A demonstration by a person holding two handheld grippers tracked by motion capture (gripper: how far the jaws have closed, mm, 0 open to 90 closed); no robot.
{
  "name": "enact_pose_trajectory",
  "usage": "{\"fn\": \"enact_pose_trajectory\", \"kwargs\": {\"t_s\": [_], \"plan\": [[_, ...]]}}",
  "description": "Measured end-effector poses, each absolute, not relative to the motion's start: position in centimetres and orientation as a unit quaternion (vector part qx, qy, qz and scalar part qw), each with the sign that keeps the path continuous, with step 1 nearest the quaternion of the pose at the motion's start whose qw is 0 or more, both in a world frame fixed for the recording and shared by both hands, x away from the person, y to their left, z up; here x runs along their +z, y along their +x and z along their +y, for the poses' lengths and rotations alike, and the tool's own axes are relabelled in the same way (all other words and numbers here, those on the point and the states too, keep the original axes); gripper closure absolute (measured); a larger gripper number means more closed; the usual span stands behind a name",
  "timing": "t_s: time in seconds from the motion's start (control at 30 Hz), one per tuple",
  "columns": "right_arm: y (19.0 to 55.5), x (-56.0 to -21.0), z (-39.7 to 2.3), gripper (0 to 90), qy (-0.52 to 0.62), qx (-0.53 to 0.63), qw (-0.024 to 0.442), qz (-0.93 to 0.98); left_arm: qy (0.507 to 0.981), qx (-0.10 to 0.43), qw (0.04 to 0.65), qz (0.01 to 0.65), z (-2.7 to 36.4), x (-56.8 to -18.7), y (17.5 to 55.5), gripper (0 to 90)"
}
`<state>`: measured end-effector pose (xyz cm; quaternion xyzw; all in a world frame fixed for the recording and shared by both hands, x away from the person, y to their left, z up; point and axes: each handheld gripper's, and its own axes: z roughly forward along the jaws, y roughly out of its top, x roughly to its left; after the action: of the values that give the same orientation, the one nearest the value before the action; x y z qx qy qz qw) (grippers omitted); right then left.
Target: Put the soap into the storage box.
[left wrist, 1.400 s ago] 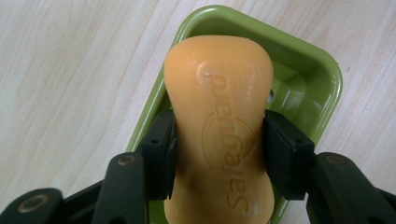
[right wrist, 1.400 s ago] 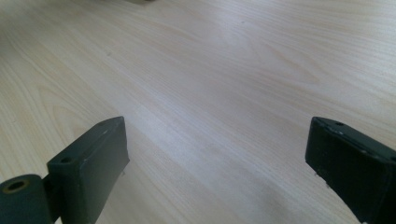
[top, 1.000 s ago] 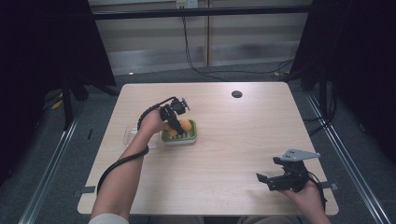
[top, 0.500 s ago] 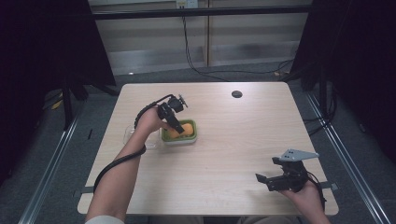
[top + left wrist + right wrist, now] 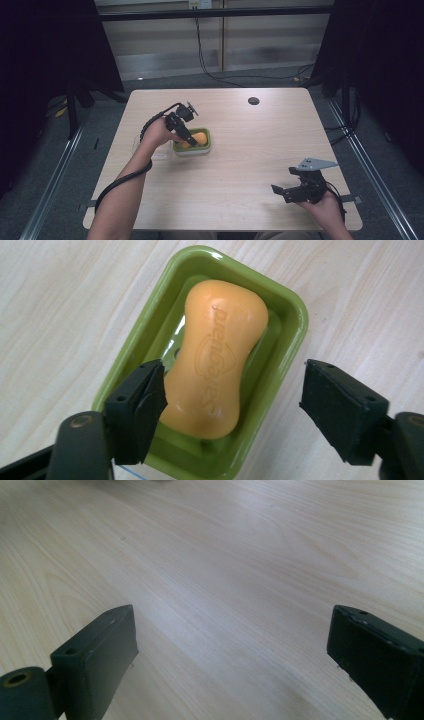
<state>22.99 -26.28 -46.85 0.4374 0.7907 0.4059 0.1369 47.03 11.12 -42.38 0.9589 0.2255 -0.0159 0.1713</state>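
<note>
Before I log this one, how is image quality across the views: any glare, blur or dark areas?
High view: table evenly lit, surroundings nearly black. Left gripper view: soap sharp, embossing legible, small glare on the green dish rim. Right gripper view: fingers soft, broad sheen across the wood.

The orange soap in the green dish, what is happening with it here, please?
A person works at a wooden table with a claw in each hand. The left claw hangs open over the green dish, one jaw at each side of the orange soap, which lies in the dish and is not gripped. The right claw is open too, low over bare table near the front right, and holds nothing. A clear lid or tray lies beside the dish.
</note>
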Motion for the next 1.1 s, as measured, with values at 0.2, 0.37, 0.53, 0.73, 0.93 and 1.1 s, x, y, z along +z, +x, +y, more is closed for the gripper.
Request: {"fn": "enact_pose_trajectory", "kwargs": {"t_s": [0.2,0.37,0.53,0.73,0.93,1.1], "plan": [[23.0,-46.9,-25.9,5.7,0.434,0.405,0.135,0.793,0.961,-0.007,0.173,0.214,11.2,-41.7,46.2,19.8],[22.9,-47.0,-25.9,5.8,0.435,0.405,0.132,0.793,0.960,-0.011,0.179,0.217,11.2,-41.7,45.5,15.3],[22.8,-46.8,-26.1,5.8,0.435,0.406,0.135,0.792,0.954,-0.018,0.198,0.223,10.9,-41.6,44.5,13.0],[22.8,-46.8,-26.0,5.7,0.433,0.405,0.135,0.794,0.957,-0.013,0.199,0.209,10.7,-41.8,43.7,12.8],[22.8,-46.9,-26.0,5.7,0.434,0.405,0.136,0.793,0.956,-0.028,0.196,0.217,10.9,-42.5,43.0,12.0],[22.8,-46.9,-26.0,5.8,0.436,0.404,0.136,0.793,0.952,-0.024,0.207,0.223,11.1,-43.0,42.5,12.0]]}}
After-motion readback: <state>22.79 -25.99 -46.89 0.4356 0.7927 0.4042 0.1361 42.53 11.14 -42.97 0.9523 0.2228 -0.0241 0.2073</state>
